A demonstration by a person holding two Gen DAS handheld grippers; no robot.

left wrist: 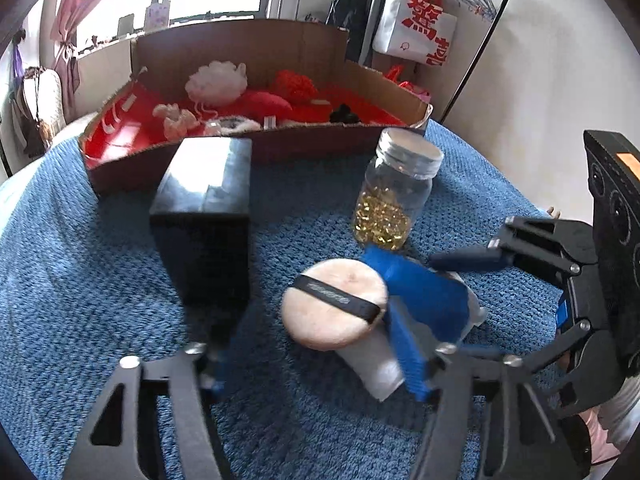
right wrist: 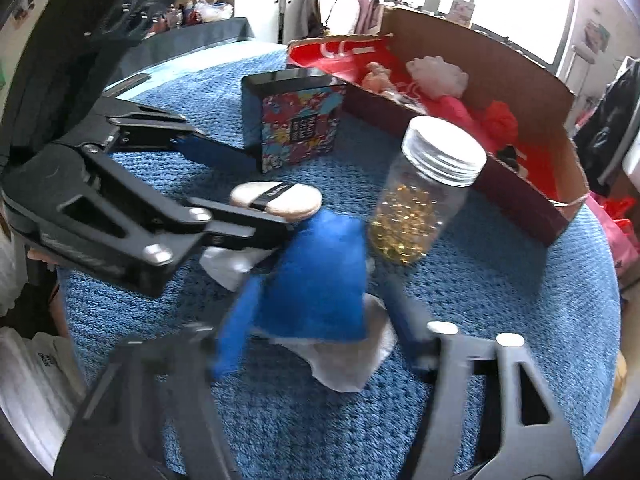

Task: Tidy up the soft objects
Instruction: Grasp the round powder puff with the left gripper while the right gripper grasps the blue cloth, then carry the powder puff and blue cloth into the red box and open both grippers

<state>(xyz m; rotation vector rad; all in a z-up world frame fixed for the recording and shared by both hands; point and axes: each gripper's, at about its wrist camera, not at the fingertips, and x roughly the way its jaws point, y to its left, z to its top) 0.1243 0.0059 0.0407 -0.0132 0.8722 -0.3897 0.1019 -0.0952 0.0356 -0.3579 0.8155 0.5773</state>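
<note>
A round beige powder puff (left wrist: 332, 312) (right wrist: 280, 200) with a black band lies on the blue knitted cover. Against it lies a blue and white soft cloth (left wrist: 428, 292) (right wrist: 316, 288). My left gripper (left wrist: 312, 356) (right wrist: 264, 196) straddles the puff. Its jaws stand apart; one pad touches the cloth's white part, the other is clear of the puff. My right gripper (right wrist: 318, 308) (left wrist: 446, 304) comes in from the right, and its pads press on the cloth from both sides. A cardboard box (left wrist: 256, 136) (right wrist: 520, 184) with red lining holds a white mesh pouf (left wrist: 216, 80) and other soft things.
A glass jar (left wrist: 396, 196) (right wrist: 424, 200) of gold beads with a silver lid stands just behind the cloth. A black box (left wrist: 204, 208) (right wrist: 296, 120) with a flowery side stands left of the puff. The two grippers sit close together. The blue cover (left wrist: 100, 300) ends at a rounded edge.
</note>
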